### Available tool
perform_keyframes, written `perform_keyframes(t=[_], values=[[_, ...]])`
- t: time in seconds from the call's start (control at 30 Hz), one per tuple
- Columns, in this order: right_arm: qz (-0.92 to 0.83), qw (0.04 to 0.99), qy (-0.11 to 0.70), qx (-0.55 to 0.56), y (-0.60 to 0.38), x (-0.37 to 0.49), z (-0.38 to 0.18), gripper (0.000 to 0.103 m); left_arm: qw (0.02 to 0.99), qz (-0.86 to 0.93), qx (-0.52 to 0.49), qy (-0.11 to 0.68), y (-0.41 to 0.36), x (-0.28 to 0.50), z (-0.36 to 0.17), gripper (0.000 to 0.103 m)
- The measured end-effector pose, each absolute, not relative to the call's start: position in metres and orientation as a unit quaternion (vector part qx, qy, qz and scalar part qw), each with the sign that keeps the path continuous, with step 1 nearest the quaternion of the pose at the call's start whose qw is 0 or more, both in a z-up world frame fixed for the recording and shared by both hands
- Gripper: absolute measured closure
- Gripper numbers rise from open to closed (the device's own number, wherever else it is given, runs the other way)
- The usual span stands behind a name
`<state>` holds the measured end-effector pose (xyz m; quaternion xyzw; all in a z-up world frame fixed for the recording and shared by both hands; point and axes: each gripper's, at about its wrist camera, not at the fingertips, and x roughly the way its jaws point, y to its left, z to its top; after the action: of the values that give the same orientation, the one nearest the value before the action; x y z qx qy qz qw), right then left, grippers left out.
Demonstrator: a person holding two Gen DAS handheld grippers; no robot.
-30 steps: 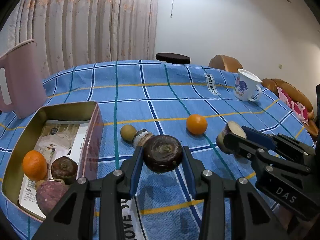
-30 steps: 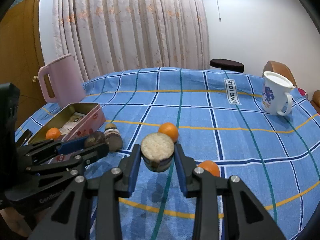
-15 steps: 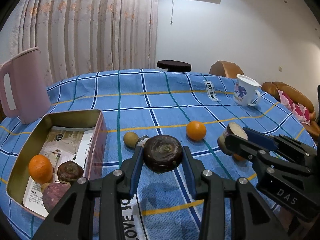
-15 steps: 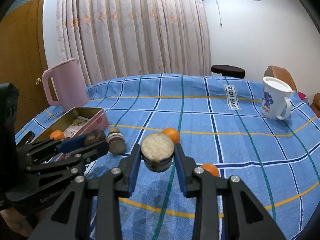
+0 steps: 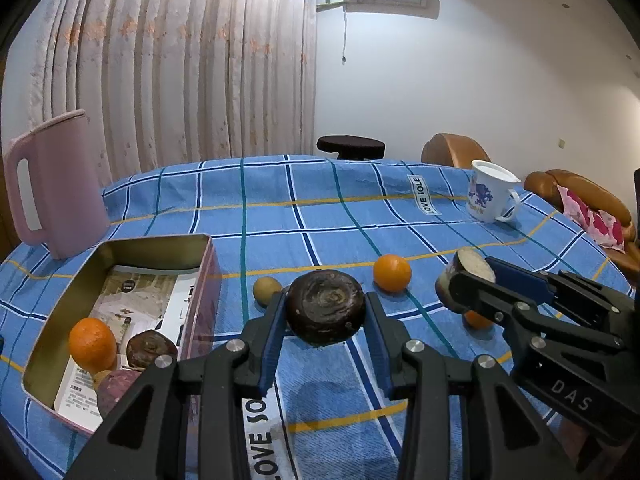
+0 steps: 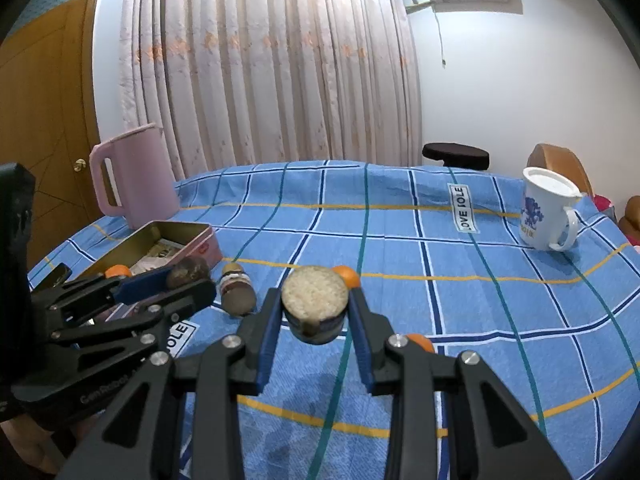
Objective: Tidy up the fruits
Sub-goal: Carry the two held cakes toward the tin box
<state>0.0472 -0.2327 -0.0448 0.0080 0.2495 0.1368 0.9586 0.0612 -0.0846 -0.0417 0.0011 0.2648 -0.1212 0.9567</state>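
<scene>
My left gripper (image 5: 325,322) is shut on a dark brown round fruit (image 5: 325,306) and holds it above the blue checked cloth, right of the open pink tin (image 5: 200,240). The tin holds an orange (image 5: 92,344), a dark fruit (image 5: 151,349) and a purple one (image 5: 116,390). My right gripper (image 6: 315,316) is shut on a cut, pale-faced fruit piece (image 6: 314,300), also held above the cloth. On the cloth lie an orange (image 5: 392,273), a small brown fruit (image 5: 267,289), a second orange (image 6: 420,342) under the right gripper, and a small jar (image 6: 237,294) on its side.
A pink jug (image 5: 52,188) stands behind the tin at the far left. A white mug (image 5: 489,191) stands at the far right of the table. Chairs (image 5: 452,150) and a dark stool (image 5: 351,146) stand beyond the table's far edge.
Both grippers have risen and pulled back a little with their fruit still held; the table items look lower and farther. The left gripper now hides the jar in its own view.
</scene>
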Motion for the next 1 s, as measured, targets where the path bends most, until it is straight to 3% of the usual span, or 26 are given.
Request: perform_keyframes(t=[1.0], values=[[0.139, 0.972, 0.188, -0.010, -0.230, 0.025, -0.036, 0.067, 0.975, -0.102, 0.006, 0.195, -0.081, 0.038, -0.031, 0.063]])
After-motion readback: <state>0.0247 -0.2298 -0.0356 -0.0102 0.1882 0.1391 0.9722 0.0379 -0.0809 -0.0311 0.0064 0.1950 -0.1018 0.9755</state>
